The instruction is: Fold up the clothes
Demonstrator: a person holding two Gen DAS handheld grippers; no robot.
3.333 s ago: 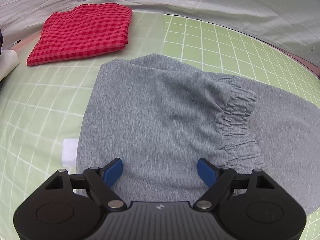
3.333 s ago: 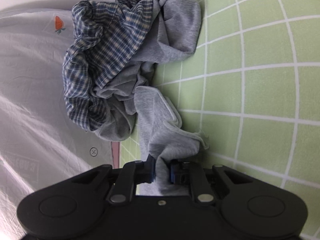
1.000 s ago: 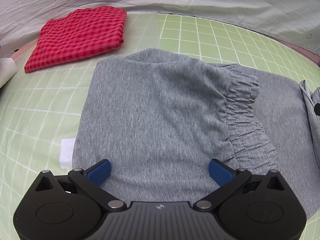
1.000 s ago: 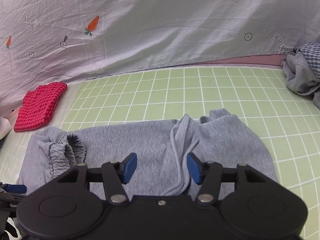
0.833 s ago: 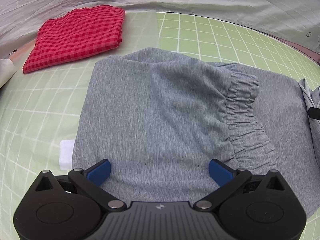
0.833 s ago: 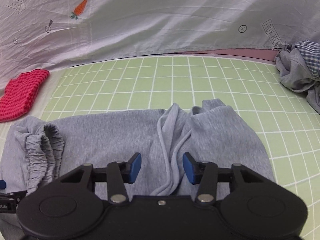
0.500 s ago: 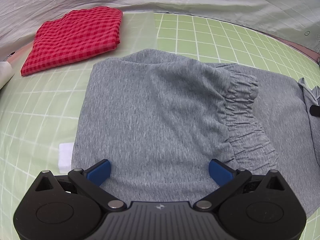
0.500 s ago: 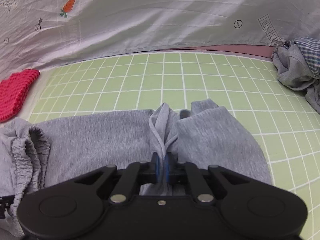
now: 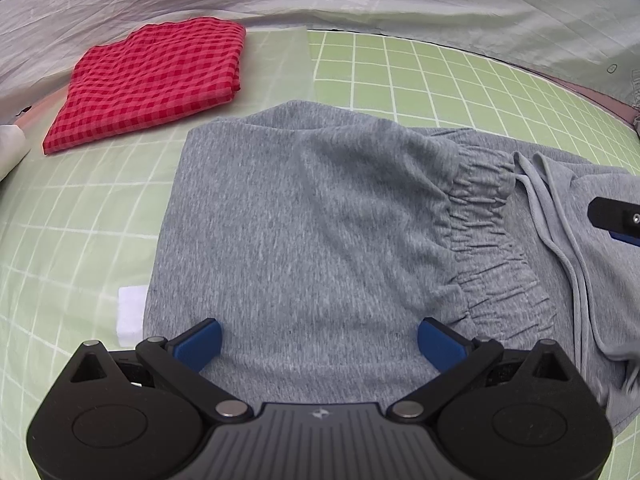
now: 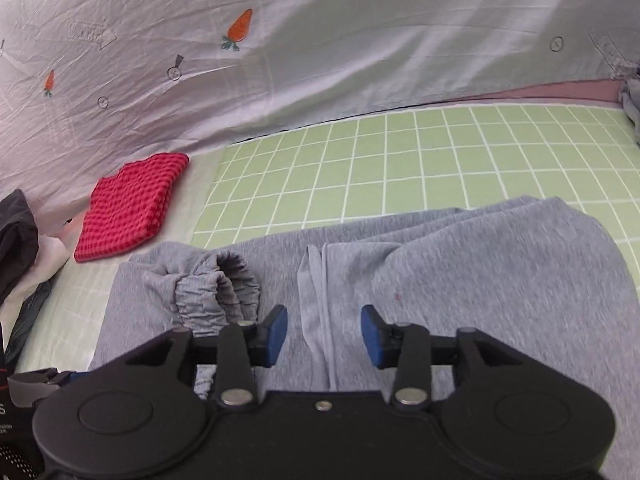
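grey sweatpants [image 9: 312,220] lying across frame centre on green grid mat [image 10: 400,160], long axis left-right | left gripper [image 9: 318,340] hovering spread wide over lower-centre fabric, holding nothing | right gripper [image 10: 324,330] gaping, straddling drawstring fold [image 10: 318,292] directly ahead, nearer it

Heather-grey sweatpants [image 9: 312,216]; red-check folded cloth [image 9: 152,76]; green white-gridded mat [image 10: 440,152]; white carrot-print sheet [image 10: 320,40].
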